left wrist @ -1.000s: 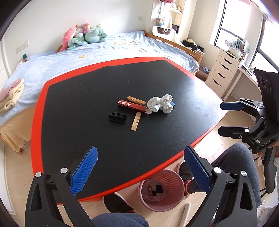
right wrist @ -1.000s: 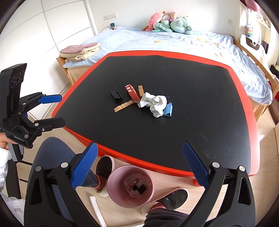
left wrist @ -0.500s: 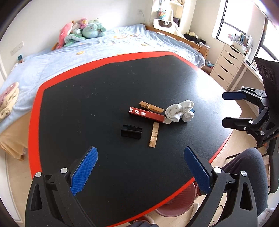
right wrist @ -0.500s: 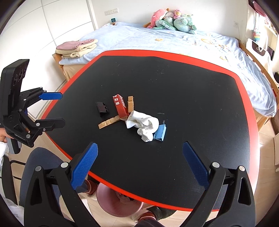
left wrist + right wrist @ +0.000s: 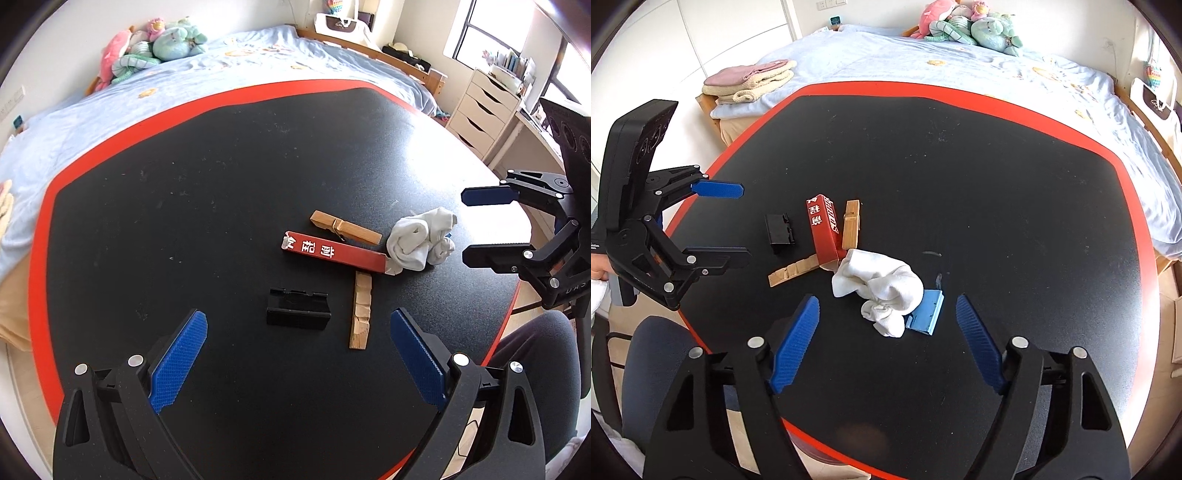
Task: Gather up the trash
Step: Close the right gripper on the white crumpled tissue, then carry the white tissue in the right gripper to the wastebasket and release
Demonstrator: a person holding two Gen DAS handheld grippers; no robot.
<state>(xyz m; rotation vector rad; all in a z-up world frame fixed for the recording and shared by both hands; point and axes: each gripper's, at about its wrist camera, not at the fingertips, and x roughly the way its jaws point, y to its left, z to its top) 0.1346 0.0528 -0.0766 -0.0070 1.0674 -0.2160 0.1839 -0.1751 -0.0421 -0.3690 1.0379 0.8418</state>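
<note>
On the black tabletop [image 5: 184, 206] with its red border, the trash lies in one loose cluster near the middle. A crumpled white cloth [image 5: 882, 286] sits closest to your right gripper [image 5: 886, 334], with a small blue piece [image 5: 925, 314] touching its right side. Beside the cloth, a long red box [image 5: 332, 253] with white characters rests with one end against it. One wooden clothespin [image 5: 345, 229] lies just behind the box; a second wooden clothespin [image 5: 361, 314] runs out from under the box's end toward you. A small black clip [image 5: 298, 309] sits apart, left of that second pin.

Your left gripper [image 5: 295, 362] hangs over the near part of the tabletop, jaws spread wide, nothing between them; the black clip is just ahead of the gap. Your right gripper's jaws have just been closing but remain well apart and grip nothing; the cloth and blue piece lie just beyond the pads.

Behind the tabletop, a bed [image 5: 960, 62] with a light blue cover carries plush toys [image 5: 967, 26] and folded towels [image 5: 750, 81].
</note>
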